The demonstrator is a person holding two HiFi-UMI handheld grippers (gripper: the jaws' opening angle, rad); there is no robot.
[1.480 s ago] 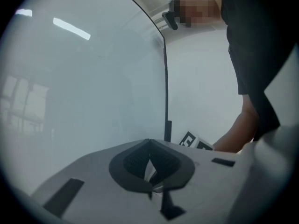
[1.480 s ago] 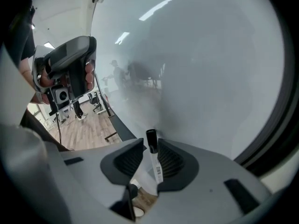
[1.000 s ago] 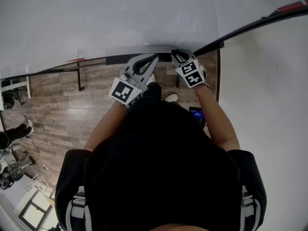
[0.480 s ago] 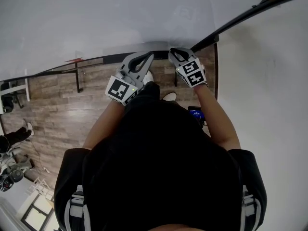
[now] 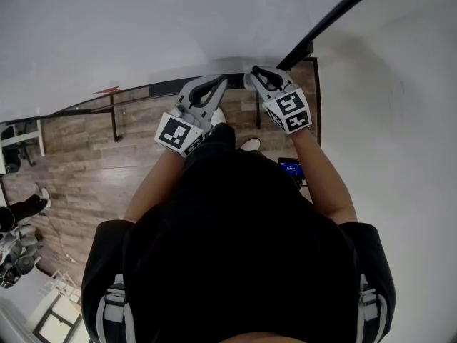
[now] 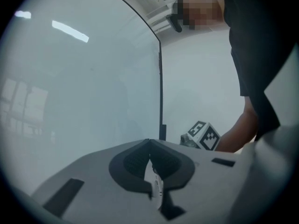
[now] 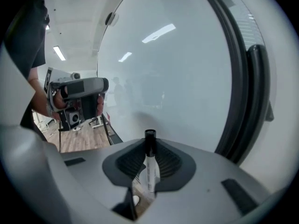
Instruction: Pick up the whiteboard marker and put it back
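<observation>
Clamping my right gripper (image 7: 149, 148) on the slim white plastic whiteboard marker with black cap (image 7: 148, 171), I hold it upright near the glossy whiteboard (image 7: 177, 78). It seems light, stiff and slippery; a mid-barrel grip is best. My left gripper (image 6: 149, 148) is closed, empty.

An office or classroom: wall-sized whiteboard (image 5: 143, 27), wood-plank floor (image 5: 93, 163), ceiling strip lights (image 7: 59, 53).

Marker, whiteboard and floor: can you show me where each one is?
marker (image 7: 150, 171), right gripper view, on its white barrel.
whiteboard (image 7: 177, 69), right gripper view, on its bare shiny face.
floor (image 5: 93, 170), head view, on the wood planks at the left.
</observation>
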